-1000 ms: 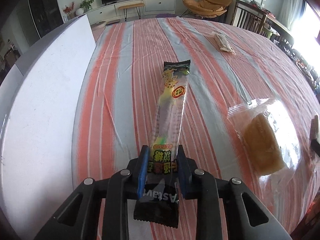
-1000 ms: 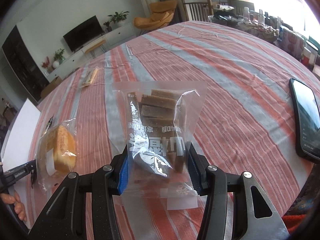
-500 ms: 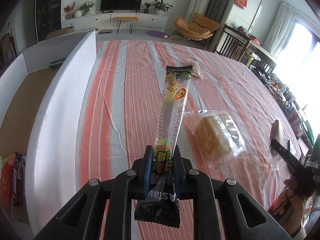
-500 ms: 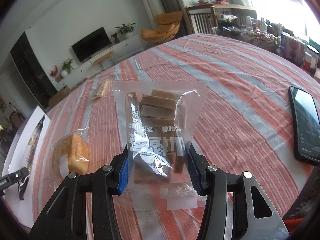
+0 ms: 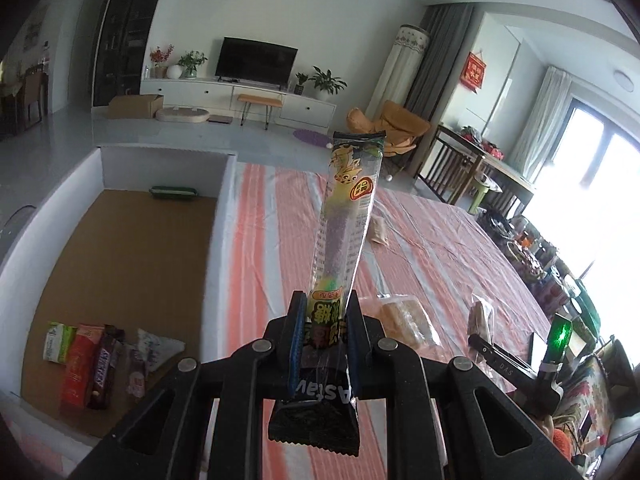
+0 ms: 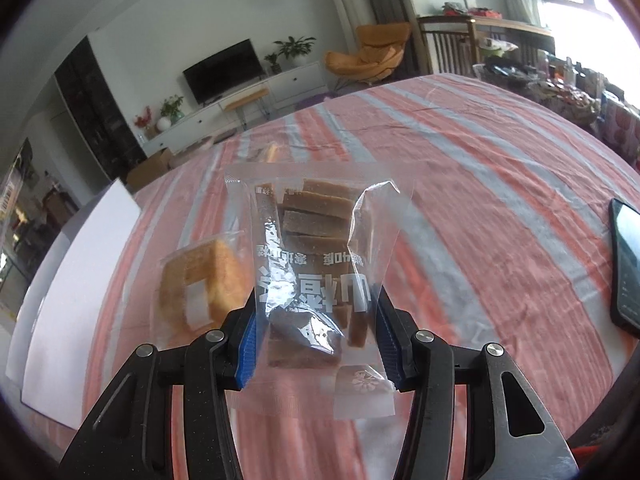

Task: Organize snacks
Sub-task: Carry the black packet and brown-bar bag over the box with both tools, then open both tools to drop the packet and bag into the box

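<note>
Left gripper: the left gripper (image 5: 322,330) pinched a long stick snack (image 5: 346,216) near its lower end, its blue pads pressed tight on the wrapper, the pack standing up and away above the striped tablecloth (image 5: 432,248).
Right gripper: the right gripper (image 6: 316,344) clamped a clear bag of brown slices (image 6: 316,248) by both side edges, held above the cloth.
Only in the left view: the inside of the white-walled box (image 5: 216,248) beside the table, and the right-hand tool with a green light (image 5: 562,332).
Only in the right view: a dark phone (image 6: 626,264) lying on the cloth at the right edge.
Both views: a wrapped yellow cake (image 6: 200,280) resting on the cloth, and a small packet (image 5: 378,232) farther off.
Hard to make out: the cake was partly hidden behind each gripper; the print on the box's packs was mostly unreadable.
Box contents: several snack packs (image 5: 92,360) bunched in the near corner on the brown floor, and a green packet (image 5: 174,192) against the far wall.
</note>
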